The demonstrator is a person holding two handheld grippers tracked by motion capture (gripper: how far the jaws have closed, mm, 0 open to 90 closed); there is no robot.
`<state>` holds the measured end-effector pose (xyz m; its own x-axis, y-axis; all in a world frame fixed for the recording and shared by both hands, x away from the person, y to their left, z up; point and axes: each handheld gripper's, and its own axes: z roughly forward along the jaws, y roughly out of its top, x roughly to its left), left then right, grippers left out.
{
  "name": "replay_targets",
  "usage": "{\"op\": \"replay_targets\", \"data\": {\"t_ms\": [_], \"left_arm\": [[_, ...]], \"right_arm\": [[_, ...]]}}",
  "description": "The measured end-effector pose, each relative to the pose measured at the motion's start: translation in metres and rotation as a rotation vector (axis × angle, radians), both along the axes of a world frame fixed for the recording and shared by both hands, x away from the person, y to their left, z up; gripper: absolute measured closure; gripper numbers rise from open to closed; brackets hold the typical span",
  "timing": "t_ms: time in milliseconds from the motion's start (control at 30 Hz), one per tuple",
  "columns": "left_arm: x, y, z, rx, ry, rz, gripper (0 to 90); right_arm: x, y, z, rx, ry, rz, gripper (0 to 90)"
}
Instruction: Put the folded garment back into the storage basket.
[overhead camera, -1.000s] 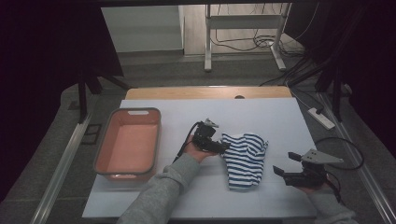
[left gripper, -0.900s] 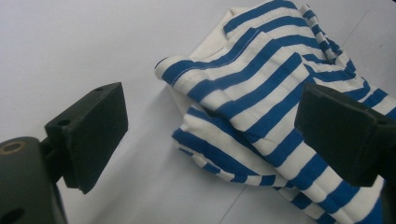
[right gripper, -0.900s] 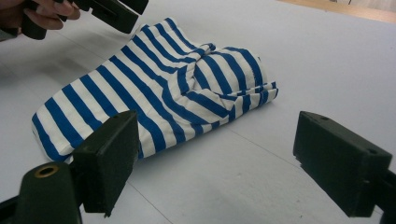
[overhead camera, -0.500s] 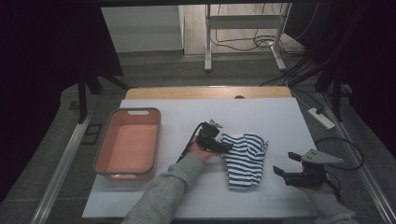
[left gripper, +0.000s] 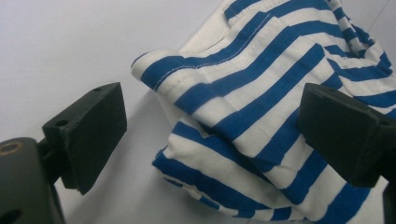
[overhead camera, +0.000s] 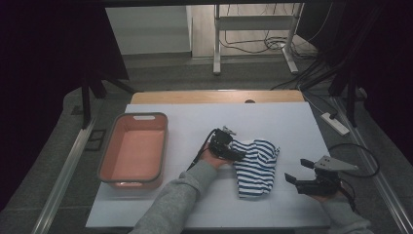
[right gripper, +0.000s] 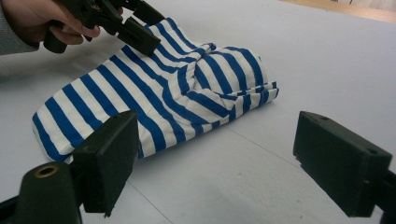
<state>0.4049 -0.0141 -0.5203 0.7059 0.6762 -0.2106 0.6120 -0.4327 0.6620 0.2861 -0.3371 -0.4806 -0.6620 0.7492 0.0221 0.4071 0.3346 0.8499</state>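
1. Your left gripper (overhead camera: 237, 152) has its fingers apart, straddling the striped cloth's (overhead camera: 254, 166) 10 o'clock edge.
2. Your right gripper (overhead camera: 298, 171) waits at the cloth's 3 o'clock, fingers apart.
3. The cloth lies mid-worktop (overhead camera: 185, 122).

An orange tub (overhead camera: 132, 148) sits on the white table (overhead camera: 292, 122) — left side.

1. High view is dim; surroundings fall to near black, only the white table (overhead camera: 292, 126) catches light, apparently from above.
2. Left gripper view is bright and even; the striped cloth (left gripper: 261, 107) is sharp, with a soft shadow under its fold.
3. Right gripper view: near jaws slightly soft, cloth crisp, no glare.
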Motion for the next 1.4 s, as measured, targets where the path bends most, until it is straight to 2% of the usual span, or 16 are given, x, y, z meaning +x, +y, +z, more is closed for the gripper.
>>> {"op": "replay_targets", "data": {"t_ms": [500,800,833,867,900,1000,1033,1067,1100,1167,1200,1233,1267,1300,1400], "left_arm": [[0.003,-0.004,-0.008,0.028,0.040,0.001,6.5],[0.003,-0.008,-0.008,0.043,0.037,-0.013,7.5],[0.002,-0.008,-0.008,0.042,0.035,-0.021,9.3],[0.000,-0.010,-0.007,0.040,0.029,-0.045,16.5],[0.000,-0.010,-0.007,0.040,0.029,-0.045,20.6],[-0.002,-0.012,-0.006,0.065,0.011,-0.060,24.6],[-0.001,-0.012,-0.005,0.061,0.012,-0.061,27.1],[-0.001,-0.011,-0.005,0.058,0.016,-0.065,33.5],[-0.001,-0.010,-0.005,0.055,0.018,-0.069,33.5],[-0.002,-0.010,-0.004,0.051,0.020,-0.082,39.9],[-0.003,-0.011,-0.004,0.052,0.019,-0.088,45.7],[-0.004,-0.011,-0.004,0.055,0.016,-0.096,45.7],[-0.004,-0.013,-0.004,0.052,0.017,-0.102,53.4],[-0.005,-0.014,-0.004,0.049,0.017,-0.109,53.4],[-0.006,-0.015,-0.004,0.038,0.023,-0.125,65.6]], "right_arm": [[0.000,0.000,0.000,0.000,0.003,0.001,15.3],[0.000,0.000,-0.001,-0.001,0.005,0.001,15.3],[0.000,0.000,-0.001,-0.001,0.005,0.001,15.3],[0.001,0.000,-0.001,-0.001,0.005,0.001,15.3],[0.001,0.000,-0.001,-0.001,0.005,0.001,15.3],[0.001,0.000,-0.001,-0.002,0.005,0.001,15.3],[0.001,0.000,-0.001,-0.001,0.005,0.001,15.3],[0.001,0.000,-0.001,-0.001,0.005,0.001,15.3],[0.001,0.000,-0.001,-0.001,0.005,0.001,15.3],[0.000,0.000,-0.001,-0.002,0.004,0.001,15.3],[0.001,0.000,-0.001,-0.001,0.005,0.001,15.4],[0.001,0.000,-0.001,-0.001,0.005,0.001,15.4],[0.001,0.000,-0.001,-0.001,0.005,0.000,15.4],[0.001,0.000,-0.001,-0.001,0.005,0.000,15.4],[0.001,0.000,0.000,-0.002,0.005,0.000,15.4]]}}
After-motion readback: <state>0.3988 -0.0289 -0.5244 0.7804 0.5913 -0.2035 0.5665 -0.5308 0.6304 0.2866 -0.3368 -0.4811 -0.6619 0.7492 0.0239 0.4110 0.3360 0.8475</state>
